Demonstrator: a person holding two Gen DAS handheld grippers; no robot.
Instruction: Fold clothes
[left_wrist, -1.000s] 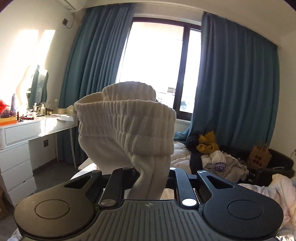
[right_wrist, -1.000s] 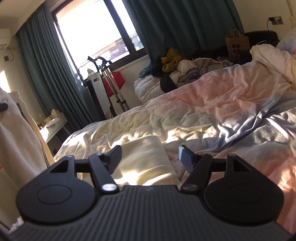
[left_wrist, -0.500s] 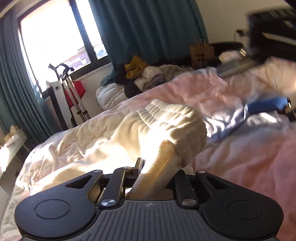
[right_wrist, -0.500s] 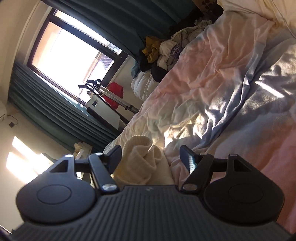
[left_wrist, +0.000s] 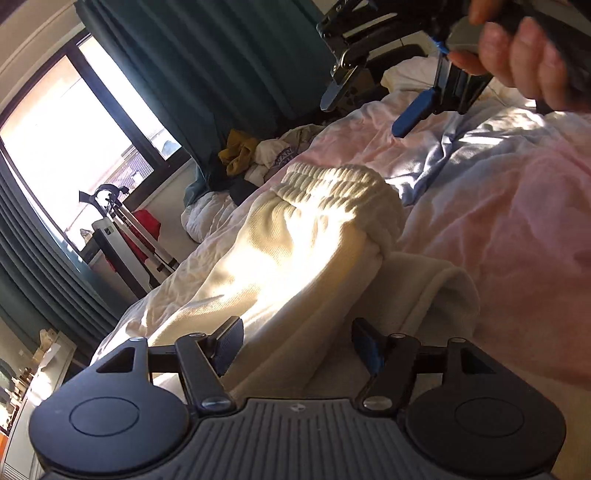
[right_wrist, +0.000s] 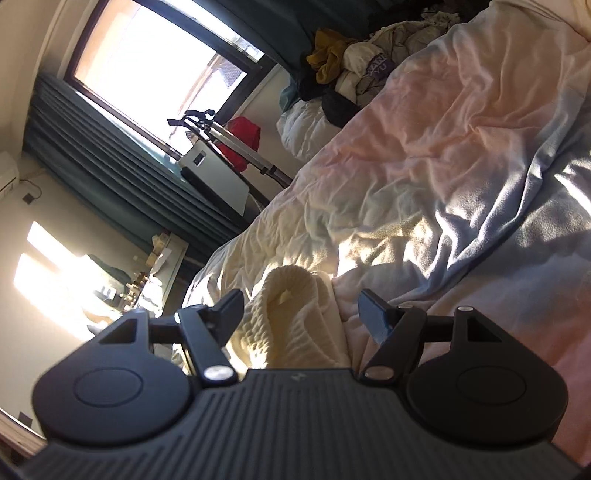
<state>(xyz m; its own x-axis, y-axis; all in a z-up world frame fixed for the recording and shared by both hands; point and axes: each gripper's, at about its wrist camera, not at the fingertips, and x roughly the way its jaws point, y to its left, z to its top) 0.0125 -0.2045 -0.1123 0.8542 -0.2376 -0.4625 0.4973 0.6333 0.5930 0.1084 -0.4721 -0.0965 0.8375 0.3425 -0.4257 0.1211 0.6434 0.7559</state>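
A cream knit garment (left_wrist: 303, 254) with a ribbed cuff lies folded over on the pink and blue bed cover (left_wrist: 509, 206). My left gripper (left_wrist: 297, 343) is open, its jaws wide on either side of the garment's near end. My right gripper (right_wrist: 301, 312) is open too, with a ribbed cream fold of the garment (right_wrist: 295, 314) lying between its jaws. In the left wrist view the right gripper (left_wrist: 369, 92) shows at the top right, held in a hand above the bed.
A pile of loose clothes (right_wrist: 354, 62) lies at the far end of the bed under dark teal curtains (left_wrist: 236, 62). A drying rack with a red item (right_wrist: 236, 144) stands by the window. A white desk (right_wrist: 159, 266) with small items is at the left.
My left gripper has opened and let go of the cream garment, which now lies on the bed. Both views have tilted further. My right gripper stayed open.
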